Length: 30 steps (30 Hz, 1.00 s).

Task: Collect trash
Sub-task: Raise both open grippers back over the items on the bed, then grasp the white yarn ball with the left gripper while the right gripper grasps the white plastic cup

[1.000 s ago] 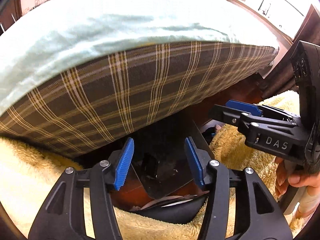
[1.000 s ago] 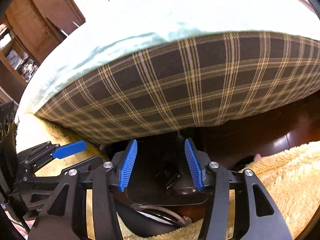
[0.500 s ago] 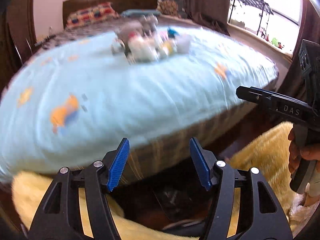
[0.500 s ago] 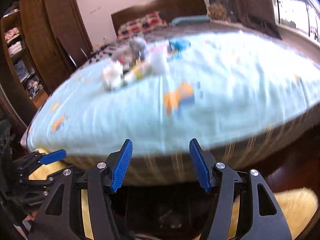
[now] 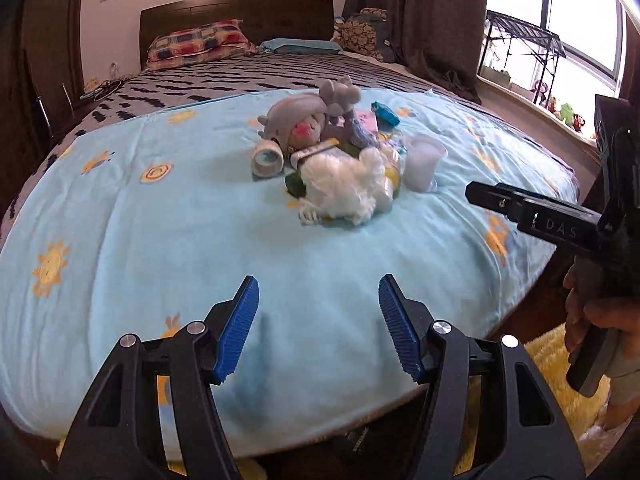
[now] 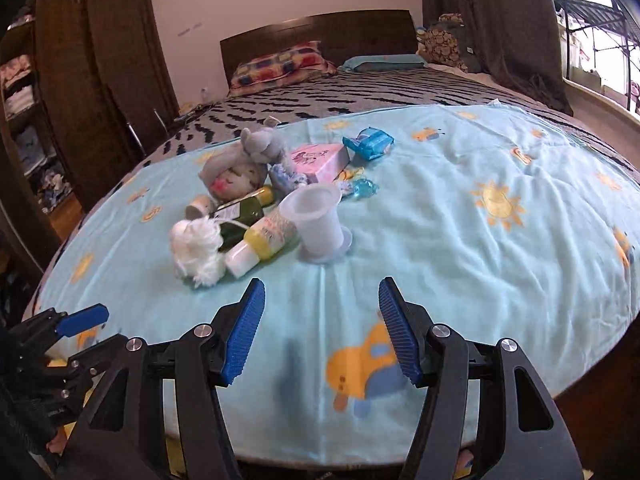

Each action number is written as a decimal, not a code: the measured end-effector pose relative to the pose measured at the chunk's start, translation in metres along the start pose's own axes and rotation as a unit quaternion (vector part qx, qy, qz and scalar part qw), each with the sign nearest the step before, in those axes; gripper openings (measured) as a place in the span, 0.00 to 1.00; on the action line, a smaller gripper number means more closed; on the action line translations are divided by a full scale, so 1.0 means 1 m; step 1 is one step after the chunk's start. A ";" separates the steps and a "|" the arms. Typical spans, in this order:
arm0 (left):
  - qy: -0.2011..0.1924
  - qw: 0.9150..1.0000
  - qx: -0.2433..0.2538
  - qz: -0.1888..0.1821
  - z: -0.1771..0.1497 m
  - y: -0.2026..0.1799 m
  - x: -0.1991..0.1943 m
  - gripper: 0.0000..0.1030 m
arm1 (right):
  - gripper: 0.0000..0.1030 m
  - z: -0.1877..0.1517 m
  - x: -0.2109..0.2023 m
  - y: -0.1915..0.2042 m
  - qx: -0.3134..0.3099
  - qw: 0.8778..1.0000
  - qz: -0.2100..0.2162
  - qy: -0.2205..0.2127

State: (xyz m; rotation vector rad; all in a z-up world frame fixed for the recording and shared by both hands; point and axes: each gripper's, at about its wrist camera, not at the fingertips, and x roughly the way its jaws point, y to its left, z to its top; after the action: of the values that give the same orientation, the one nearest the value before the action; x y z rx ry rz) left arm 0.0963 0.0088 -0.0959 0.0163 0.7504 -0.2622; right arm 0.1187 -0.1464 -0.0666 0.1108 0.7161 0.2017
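A pile of items lies mid-bed on the light blue blanket (image 6: pixel 460 240). It holds a clear plastic cup (image 6: pixel 316 216), a white fluffy ball (image 6: pixel 196 246), a green bottle (image 6: pixel 240 212), a yellow tube (image 6: pixel 266 236), a pink box (image 6: pixel 320 158), a blue packet (image 6: pixel 370 142) and a grey plush doll (image 6: pixel 236 172). The left wrist view also shows a tape roll (image 5: pixel 267 160) beside the doll. My left gripper (image 5: pixel 318 280) is open above the blanket's near edge, well short of the pile. My right gripper (image 6: pixel 322 282) is open too, nothing between its pads.
A hand (image 5: pixel 600 320) holds the right gripper at the right of the left wrist view. A yellow fluffy rug (image 5: pixel 560 352) lies at the bed's foot. Pillows (image 6: pixel 280 62) and a headboard are at the far end, a wardrobe (image 6: pixel 100 80) left, a rack (image 5: pixel 520 52) by the window.
Both grippers rose and tilted up from the plaid mattress side and the dark bin by the rug to look over the bed top. Their jaws stand a little wider.
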 end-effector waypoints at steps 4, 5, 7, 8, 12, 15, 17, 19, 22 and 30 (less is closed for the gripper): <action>-0.003 1.000 0.006 -0.011 0.015 -0.006 0.012 0.57 | 0.59 0.012 0.021 -0.001 0.007 1.000 0.011 -0.001; -0.004 1.000 0.011 -0.009 0.020 -0.010 0.016 0.57 | 0.59 0.014 0.025 0.000 0.008 1.000 0.016 0.000; -0.005 1.000 0.015 -0.008 0.027 -0.013 0.023 0.57 | 0.59 0.019 0.034 0.002 0.002 1.000 0.018 0.001; -0.004 1.000 0.014 -0.009 0.030 -0.013 0.026 0.57 | 0.59 0.021 0.038 0.004 -0.003 1.000 0.013 0.001; -0.004 1.000 0.012 -0.008 0.042 -0.014 0.040 0.57 | 0.59 0.029 0.057 0.006 -0.009 1.000 0.005 0.010; 0.003 1.000 0.013 -0.003 0.048 -0.014 0.051 0.57 | 0.59 0.032 0.069 0.007 -0.009 1.000 0.004 0.018; 0.009 1.000 0.006 -0.003 0.051 -0.011 0.060 0.56 | 0.59 0.034 0.073 0.007 -0.007 1.000 0.010 0.017; 0.011 1.000 -0.002 -0.007 0.053 -0.008 0.066 0.56 | 0.59 0.037 0.077 0.007 -0.003 1.000 0.017 0.017; 0.015 1.000 -0.005 -0.020 0.056 -0.006 0.073 0.44 | 0.58 0.041 0.081 0.010 -0.004 0.999 0.028 0.019; 0.009 1.000 0.008 -0.007 0.059 -0.008 0.068 0.41 | 0.46 0.047 0.071 0.016 -0.018 0.999 0.034 -0.003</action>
State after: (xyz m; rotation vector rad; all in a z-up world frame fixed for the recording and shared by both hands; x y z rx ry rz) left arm 0.1818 -0.0209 -0.0984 0.0286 0.7658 -0.2823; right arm 0.1997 -0.1166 -0.0739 0.1018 0.7037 0.2780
